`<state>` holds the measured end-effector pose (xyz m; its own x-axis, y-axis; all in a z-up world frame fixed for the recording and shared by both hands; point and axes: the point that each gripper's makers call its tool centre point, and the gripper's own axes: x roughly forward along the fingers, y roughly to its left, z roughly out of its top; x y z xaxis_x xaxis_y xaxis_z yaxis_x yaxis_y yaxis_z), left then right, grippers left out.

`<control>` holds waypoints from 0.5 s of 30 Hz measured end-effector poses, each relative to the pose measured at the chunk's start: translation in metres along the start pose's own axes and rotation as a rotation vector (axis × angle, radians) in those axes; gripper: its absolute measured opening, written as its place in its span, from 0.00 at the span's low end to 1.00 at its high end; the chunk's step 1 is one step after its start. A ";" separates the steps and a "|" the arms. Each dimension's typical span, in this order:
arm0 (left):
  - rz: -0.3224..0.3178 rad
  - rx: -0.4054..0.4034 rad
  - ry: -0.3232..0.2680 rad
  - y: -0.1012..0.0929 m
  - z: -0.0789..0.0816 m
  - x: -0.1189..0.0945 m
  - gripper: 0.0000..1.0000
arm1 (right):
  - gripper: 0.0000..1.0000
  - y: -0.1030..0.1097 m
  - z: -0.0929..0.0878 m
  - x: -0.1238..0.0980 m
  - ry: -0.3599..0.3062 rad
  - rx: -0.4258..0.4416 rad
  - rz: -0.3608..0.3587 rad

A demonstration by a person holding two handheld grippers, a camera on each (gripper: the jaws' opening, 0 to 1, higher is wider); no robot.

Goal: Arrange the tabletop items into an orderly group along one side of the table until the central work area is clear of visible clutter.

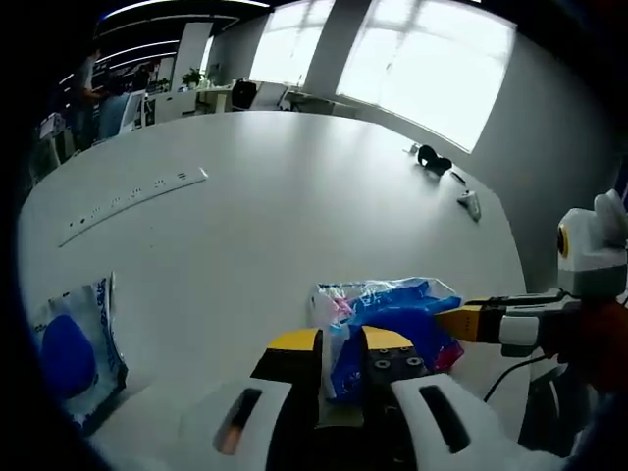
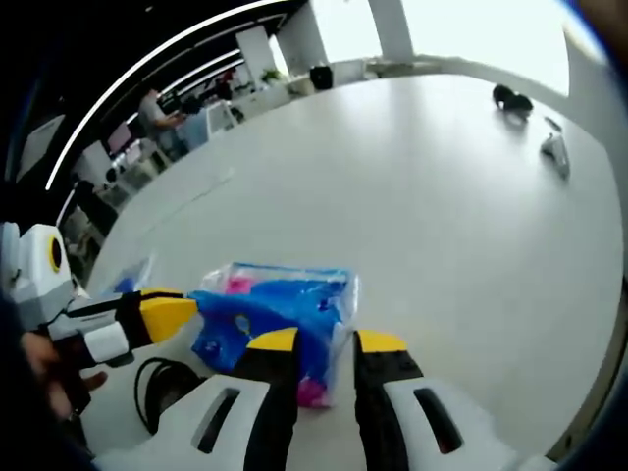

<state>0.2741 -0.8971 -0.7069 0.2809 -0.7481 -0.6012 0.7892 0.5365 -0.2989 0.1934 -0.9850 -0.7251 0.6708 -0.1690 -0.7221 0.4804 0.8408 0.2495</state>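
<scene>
Left gripper view: the left tongs [image 1: 341, 355], white with yellow-tipped black jaws, are closed on the near edge of a crinkled blue and pink clear-plastic packet [image 1: 392, 312], which lies on the large white oval table [image 1: 294, 206] near its close edge. The right tongs [image 1: 461, 322] enter from the right side, their yellow tip touching the far side of the same packet; whether they grip it cannot be told here. A second clear plastic bag holding a blue round item [image 1: 74, 351] lies at the left, well apart from the packet. A long white power strip [image 1: 132, 203] lies further out on the table, and a small black object [image 1: 433, 158] and a small grey object [image 1: 471, 204] rest near the far right rim. Right gripper view: the right tongs [image 2: 324, 345] have their jaws slightly apart, with the packet's [image 2: 280, 309] edge lying between them; a firm grip cannot be confirmed. The left tongs [image 2: 167, 314] come in from the left with a yellow tip against the packet. A black cable loop [image 2: 162, 388] lies just beside them. The black object [image 2: 512, 98] and grey object [image 2: 556, 152] sit near the far rim.
</scene>
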 end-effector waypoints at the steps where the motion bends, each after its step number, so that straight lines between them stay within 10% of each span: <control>1: -0.001 0.000 0.002 0.000 0.000 0.001 0.11 | 0.18 0.000 0.001 0.000 -0.001 0.000 0.000; 15: -0.004 -0.004 0.005 -0.001 -0.001 0.002 0.07 | 0.12 0.000 0.002 0.002 0.007 -0.012 -0.007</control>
<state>0.2735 -0.8981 -0.7084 0.2750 -0.7486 -0.6033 0.7882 0.5349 -0.3044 0.1957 -0.9860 -0.7254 0.6633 -0.1717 -0.7284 0.4788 0.8454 0.2367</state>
